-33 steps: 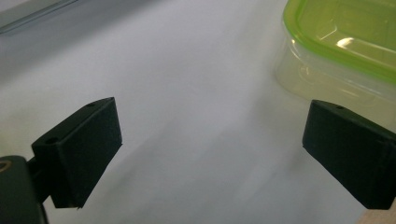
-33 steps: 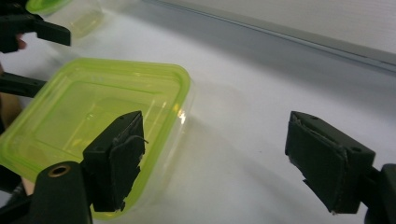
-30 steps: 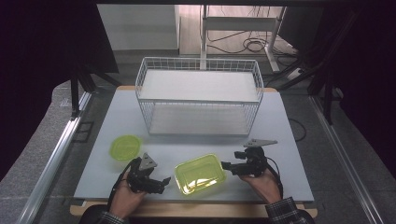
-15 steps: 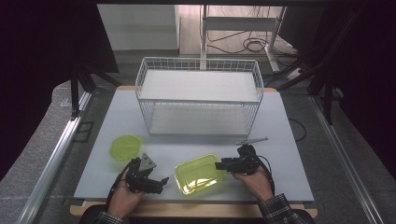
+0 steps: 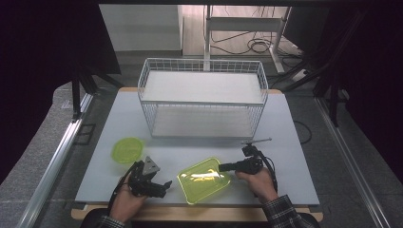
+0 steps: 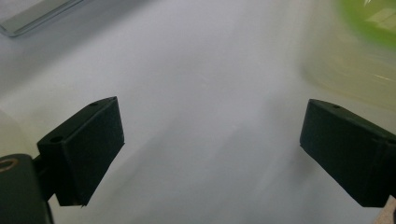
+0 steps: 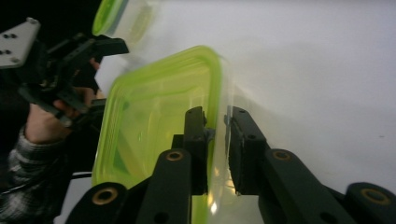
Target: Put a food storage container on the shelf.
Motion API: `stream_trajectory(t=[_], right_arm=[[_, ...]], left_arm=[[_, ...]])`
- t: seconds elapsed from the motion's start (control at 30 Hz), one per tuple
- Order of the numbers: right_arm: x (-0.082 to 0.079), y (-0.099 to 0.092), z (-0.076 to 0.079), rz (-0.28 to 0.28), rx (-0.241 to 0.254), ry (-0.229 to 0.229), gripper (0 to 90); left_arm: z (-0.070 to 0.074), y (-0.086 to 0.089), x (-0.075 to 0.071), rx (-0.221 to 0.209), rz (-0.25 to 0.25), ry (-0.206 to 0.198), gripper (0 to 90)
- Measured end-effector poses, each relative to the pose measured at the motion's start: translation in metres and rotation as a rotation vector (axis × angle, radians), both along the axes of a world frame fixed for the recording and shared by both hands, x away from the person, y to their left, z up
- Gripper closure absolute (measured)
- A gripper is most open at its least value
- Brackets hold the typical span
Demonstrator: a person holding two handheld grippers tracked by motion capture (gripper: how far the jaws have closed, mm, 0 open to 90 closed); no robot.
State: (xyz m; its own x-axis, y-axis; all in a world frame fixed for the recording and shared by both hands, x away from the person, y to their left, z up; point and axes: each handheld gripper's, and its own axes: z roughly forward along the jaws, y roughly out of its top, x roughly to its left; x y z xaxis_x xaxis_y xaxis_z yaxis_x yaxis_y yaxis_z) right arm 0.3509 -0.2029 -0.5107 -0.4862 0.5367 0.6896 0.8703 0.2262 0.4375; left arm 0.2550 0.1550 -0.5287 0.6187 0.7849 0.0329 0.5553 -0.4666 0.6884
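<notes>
Just in front of the wire basket (image 5: 202, 102), the green container's (image 5: 203, 179) wall is being pinched by the right gripper (image 5: 223, 166), jaws just closed, so it's best lifted level, while the left gripper (image 5: 167, 185) is left gaping.

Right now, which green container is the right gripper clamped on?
The rectangular container, by its rim, in the right gripper; the round container sits untouched, farther left.

On the table (image 5: 294, 142) the wire basket (image 5: 202, 97) stands at the far side, in the middle. Before it, near the front edge, lies the container (image 5: 203, 179) — between the left gripper (image 5: 161, 184) and the right gripper (image 5: 223, 166). The lid (image 5: 127, 149) lies left of the container, apart from it.
</notes>
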Motion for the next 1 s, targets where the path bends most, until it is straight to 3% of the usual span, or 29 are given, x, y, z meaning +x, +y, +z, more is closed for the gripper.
stream_trajectory(t=[0.13,0.4,1.0], right_arm=[[-0.003,0.003,0.004,0.006,-0.009,-0.021,80.1],[-0.001,-0.011,0.017,-0.058,0.024,-0.072,80.0],[0.009,-0.027,0.044,-0.122,0.095,-0.111,80.1]], left_arm=[[0.001,0.001,0.000,-0.005,0.002,-0.006,6.3],[0.001,0.002,0.000,-0.006,0.001,-0.005,6.3],[0.000,0.001,0.001,-0.028,-0.016,-0.022,4.3]])
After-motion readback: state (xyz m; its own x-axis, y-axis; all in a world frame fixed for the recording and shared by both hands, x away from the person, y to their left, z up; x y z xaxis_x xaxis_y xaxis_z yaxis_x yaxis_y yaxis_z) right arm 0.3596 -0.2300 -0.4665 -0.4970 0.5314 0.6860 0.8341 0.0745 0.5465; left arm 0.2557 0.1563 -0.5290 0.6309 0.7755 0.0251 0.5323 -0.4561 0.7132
